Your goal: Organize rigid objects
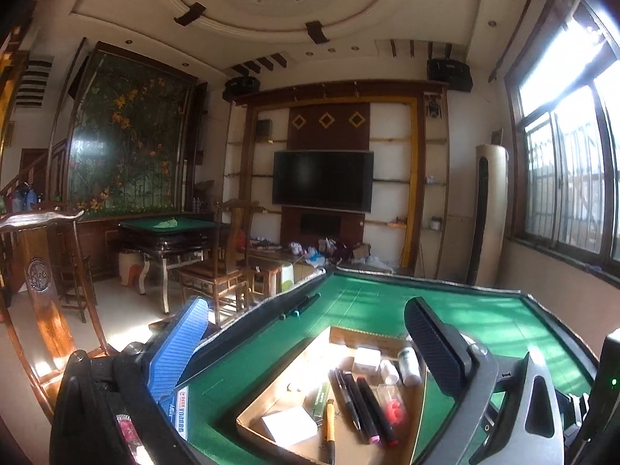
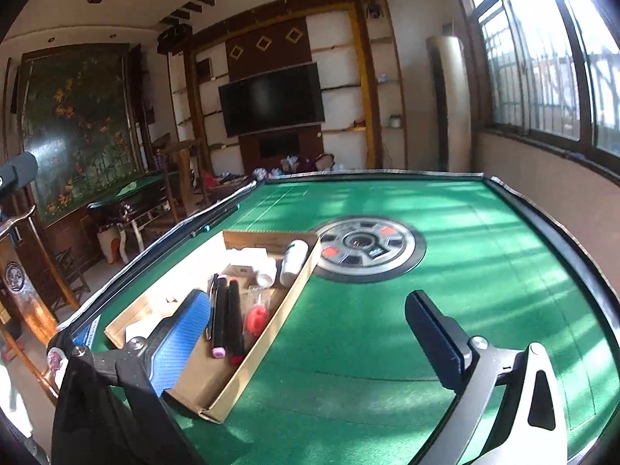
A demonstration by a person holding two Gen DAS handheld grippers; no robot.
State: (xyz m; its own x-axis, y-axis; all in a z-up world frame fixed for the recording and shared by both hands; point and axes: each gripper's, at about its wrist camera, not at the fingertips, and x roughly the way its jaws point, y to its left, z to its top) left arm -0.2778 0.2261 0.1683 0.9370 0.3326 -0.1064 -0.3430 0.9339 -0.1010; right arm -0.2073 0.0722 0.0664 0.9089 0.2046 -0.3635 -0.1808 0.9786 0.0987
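A shallow cardboard box point(image 1: 267, 393) point(image 2: 279, 317) lies on the green felt table point(image 1: 484, 321) point(image 2: 387, 329). It holds black markers point(image 1: 372, 407) point(image 2: 228, 317), a pen with a yellow grip point(image 1: 329, 422), white blocks point(image 1: 366, 360), a white bottle point(image 2: 294, 257) and a clear case with red parts point(image 1: 393, 405) point(image 2: 257, 316). Two markers point(image 1: 300, 306) point(image 2: 213, 221) lie outside the box by the table's far left rim. My left gripper point(image 1: 310, 337) is open and empty above the box. My right gripper point(image 2: 310, 329) is open and empty over the box's right wall.
A round black and silver centre panel point(image 2: 370, 250) is set in the table to the right of the box. The raised black table rim point(image 2: 550, 224) runs around the felt. Wooden chairs point(image 1: 217, 271) and another green table point(image 1: 170, 228) stand beyond the left edge.
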